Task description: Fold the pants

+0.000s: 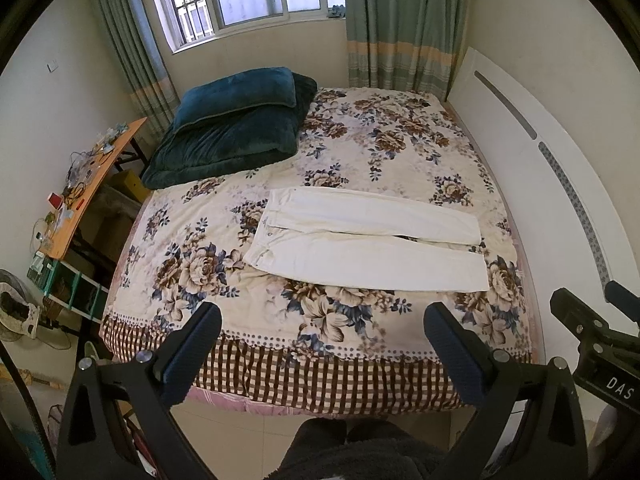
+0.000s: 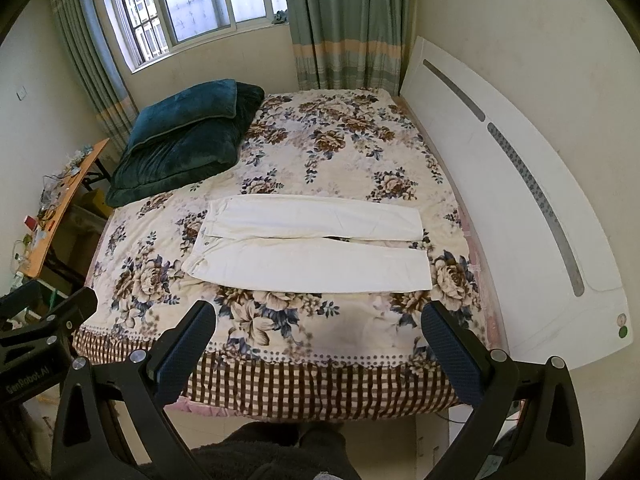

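Orange desk at nine o'clock holds clutter; teal bedding sits at eleven on our floral bed. White pants lie flat mid-bed, legs toward the three o'clock headboard. Left tool and right tool hang apart over the near edge.

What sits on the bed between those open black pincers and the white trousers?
Nothing but bare floral bedspread lies between the open left gripper and the flat white pants; the right wrist view shows the same before the right gripper.
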A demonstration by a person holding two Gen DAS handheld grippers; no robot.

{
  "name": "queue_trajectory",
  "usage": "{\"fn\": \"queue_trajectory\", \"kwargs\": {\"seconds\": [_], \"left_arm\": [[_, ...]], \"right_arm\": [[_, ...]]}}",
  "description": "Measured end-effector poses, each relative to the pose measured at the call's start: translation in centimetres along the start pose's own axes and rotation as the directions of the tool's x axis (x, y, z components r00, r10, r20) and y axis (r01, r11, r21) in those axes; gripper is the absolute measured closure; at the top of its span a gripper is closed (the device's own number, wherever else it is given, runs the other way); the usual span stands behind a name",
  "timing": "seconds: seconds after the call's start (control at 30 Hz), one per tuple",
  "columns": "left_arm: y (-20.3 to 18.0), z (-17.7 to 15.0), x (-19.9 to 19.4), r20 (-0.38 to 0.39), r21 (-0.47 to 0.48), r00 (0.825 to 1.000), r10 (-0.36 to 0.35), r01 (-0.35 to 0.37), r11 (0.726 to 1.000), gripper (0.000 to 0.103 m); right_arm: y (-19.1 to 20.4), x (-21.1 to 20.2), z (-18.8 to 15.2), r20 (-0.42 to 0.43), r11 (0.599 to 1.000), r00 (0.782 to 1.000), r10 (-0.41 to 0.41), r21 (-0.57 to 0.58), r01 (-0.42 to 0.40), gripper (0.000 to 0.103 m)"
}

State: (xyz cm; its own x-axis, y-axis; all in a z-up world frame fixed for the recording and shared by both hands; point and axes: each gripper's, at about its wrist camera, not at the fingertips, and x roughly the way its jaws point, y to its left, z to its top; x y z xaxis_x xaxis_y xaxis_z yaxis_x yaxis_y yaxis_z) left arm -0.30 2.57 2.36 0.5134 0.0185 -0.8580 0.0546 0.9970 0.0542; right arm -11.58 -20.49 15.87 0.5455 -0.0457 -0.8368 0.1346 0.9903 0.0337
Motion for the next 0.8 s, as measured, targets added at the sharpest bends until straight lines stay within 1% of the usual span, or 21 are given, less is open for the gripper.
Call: {"fn": "queue_trajectory", "kwargs": {"seconds": [0.1,0.17,0.23,0.3,0.33,0.37,0.4,0.43,0.53,0.57,0.63,0.67,0.73,0.8], "left_arm": [[-0.1,0.3,0.7,-0.001,-0.009,1.000,0.016,-0.016,1.000,0.000],[-0.4,0.0,1.6,0.010,-0.016,0.999,0.035,-0.035,0.999,0.000],[-0.2,0.6,3.1,0.032,-0.025,0.998,0.058,-0.058,0.998,0.000],[0.3,1.8,5.3,0.065,-0.014,0.992,0.110,-0.109,0.994,0.000],[0.4,2.6,6.5,0.083,-0.001,0.987,0.139,-0.140,0.990,0.000],[0.9,4.0,8.6,0.103,0.018,0.979,0.178,-0.180,0.983,0.000],[1.1,4.3,9.5,0.104,0.024,0.977,0.185,-0.189,0.982,0.000],[1.4,5.2,11.2,0.096,0.032,0.978,0.186,-0.190,0.981,0.000],[1.9,7.8,17.2,0.042,0.045,0.987,0.158,-0.159,0.986,0.000],[2.4,9.2,20.0,0.024,0.055,0.989,0.148,-0.149,0.987,0.000],[2.3,10.5,23.4,0.000,0.067,0.988,0.156,-0.155,0.986,0.000],[2.5,11.6,26.2,-0.025,0.073,0.989,0.149,-0.147,0.986,0.000],[2.6,12.7,29.4,-0.059,0.075,0.988,0.145,-0.140,0.987,0.000],[2.8,14.3,33.6,-0.106,0.081,0.986,0.131,-0.123,0.989,0.000]], "right_arm": [[0.3,0.6,-0.3,-0.008,1.000,1.000,0.011,0.004,-0.011,0.000],[0.2,1.5,-0.3,-0.014,1.000,1.000,0.019,0.015,-0.019,0.000],[0.0,3.0,-0.2,-0.016,0.998,0.999,0.048,0.038,-0.047,0.000],[-0.1,5.0,0.2,-0.016,0.996,0.998,0.066,0.065,-0.065,0.000],[-0.3,6.4,0.5,-0.020,0.994,0.997,0.077,0.080,-0.075,0.000],[-0.5,7.9,0.9,-0.029,0.992,0.996,0.085,0.091,-0.082,0.000],[-0.1,10.0,1.5,-0.044,0.992,0.995,0.085,0.099,-0.081,0.000],[-0.4,11.7,1.9,-0.057,0.992,0.995,0.080,0.101,-0.074,0.000],[0.3,17.2,4.1,-0.085,0.995,0.995,0.047,0.090,-0.039,0.000],[0.5,19.0,4.9,-0.093,0.996,0.995,0.037,0.085,-0.029,0.000],[1.3,23.0,6.8,-0.112,0.997,0.993,0.018,0.071,-0.010,0.000],[1.8,25.3,7.8,-0.132,0.998,0.991,0.003,0.066,0.005,0.000],[2.7,29.7,9.8,-0.154,0.998,0.988,0.002,0.062,0.007,0.000],[3.5,34.6,11.6,-0.185,0.998,0.983,-0.015,0.049,0.025,0.000]]}}
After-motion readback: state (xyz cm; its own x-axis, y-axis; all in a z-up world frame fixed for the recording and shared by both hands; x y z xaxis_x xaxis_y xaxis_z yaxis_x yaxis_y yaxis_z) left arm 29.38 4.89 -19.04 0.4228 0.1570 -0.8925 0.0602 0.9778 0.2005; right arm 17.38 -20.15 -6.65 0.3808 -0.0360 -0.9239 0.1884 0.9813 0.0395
